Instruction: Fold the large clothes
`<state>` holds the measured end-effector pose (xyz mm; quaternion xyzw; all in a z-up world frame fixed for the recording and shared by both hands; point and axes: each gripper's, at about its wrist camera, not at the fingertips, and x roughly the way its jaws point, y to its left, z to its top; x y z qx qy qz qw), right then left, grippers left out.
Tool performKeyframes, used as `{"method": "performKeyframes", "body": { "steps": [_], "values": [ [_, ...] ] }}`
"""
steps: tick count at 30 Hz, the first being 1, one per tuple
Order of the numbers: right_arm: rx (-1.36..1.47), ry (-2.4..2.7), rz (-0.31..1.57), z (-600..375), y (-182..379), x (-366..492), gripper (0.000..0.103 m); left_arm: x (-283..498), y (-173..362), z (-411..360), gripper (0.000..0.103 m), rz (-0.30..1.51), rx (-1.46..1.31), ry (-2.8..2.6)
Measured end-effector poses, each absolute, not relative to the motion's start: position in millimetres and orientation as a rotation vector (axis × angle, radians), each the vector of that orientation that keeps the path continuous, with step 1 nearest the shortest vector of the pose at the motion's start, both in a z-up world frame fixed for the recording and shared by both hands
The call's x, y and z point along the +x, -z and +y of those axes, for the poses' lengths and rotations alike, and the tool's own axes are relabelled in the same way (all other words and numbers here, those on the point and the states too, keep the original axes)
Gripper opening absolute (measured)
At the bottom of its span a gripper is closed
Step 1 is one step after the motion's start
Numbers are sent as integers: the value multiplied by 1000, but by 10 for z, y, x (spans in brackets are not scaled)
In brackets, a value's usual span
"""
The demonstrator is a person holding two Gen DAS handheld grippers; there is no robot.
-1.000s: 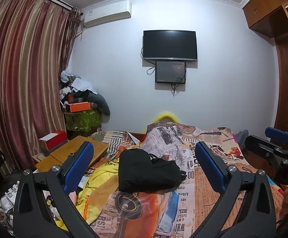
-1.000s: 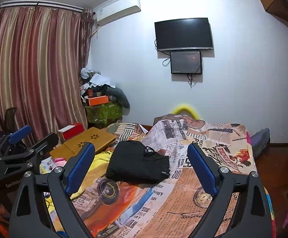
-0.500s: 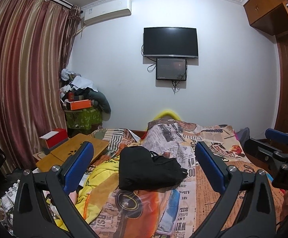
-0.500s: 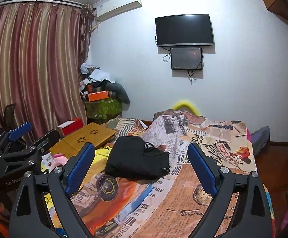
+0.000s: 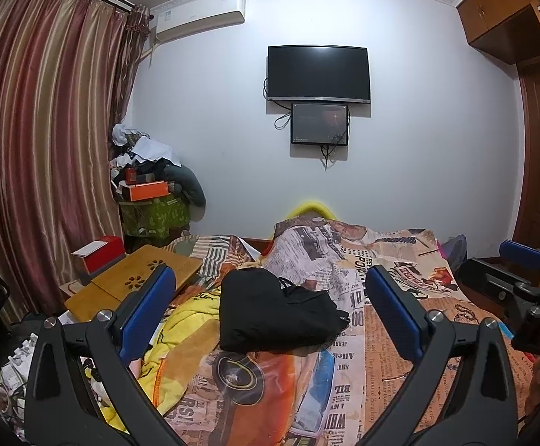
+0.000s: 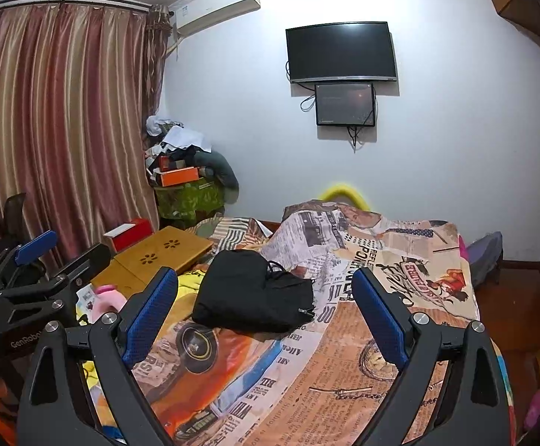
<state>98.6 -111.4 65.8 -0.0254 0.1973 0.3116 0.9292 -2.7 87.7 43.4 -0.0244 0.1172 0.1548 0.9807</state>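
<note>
A black garment (image 5: 277,312) lies bunched in a compact heap on the bed's newspaper-print cover (image 5: 348,383); it also shows in the right wrist view (image 6: 251,291). My left gripper (image 5: 270,312) is open and empty, held well short of the garment and above the bed. My right gripper (image 6: 264,314) is open and empty too, likewise back from the garment. Each gripper shows at the edge of the other's view: the right one (image 5: 522,282) and the left one (image 6: 28,278).
A yellow blanket (image 5: 180,327) lies left of the garment. A wooden lap desk (image 5: 139,282) with a red box (image 5: 99,256) sits at the bed's left side. A clutter pile (image 5: 151,189) fills the corner by the curtain. A TV (image 5: 318,72) hangs on the far wall.
Both grippers have tilted or dipped slightly, so the room has shifted a little upward in both views. The black garment has not moved. Both grippers stay open.
</note>
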Motion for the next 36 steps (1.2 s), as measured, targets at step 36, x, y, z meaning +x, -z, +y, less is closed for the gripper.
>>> {"method": "performKeyframes", "body": {
  "steps": [36],
  "values": [
    [-50,-618,414,-1182,-669,980,93,49,-413,869,102,245,-73,-258]
  ]
}}
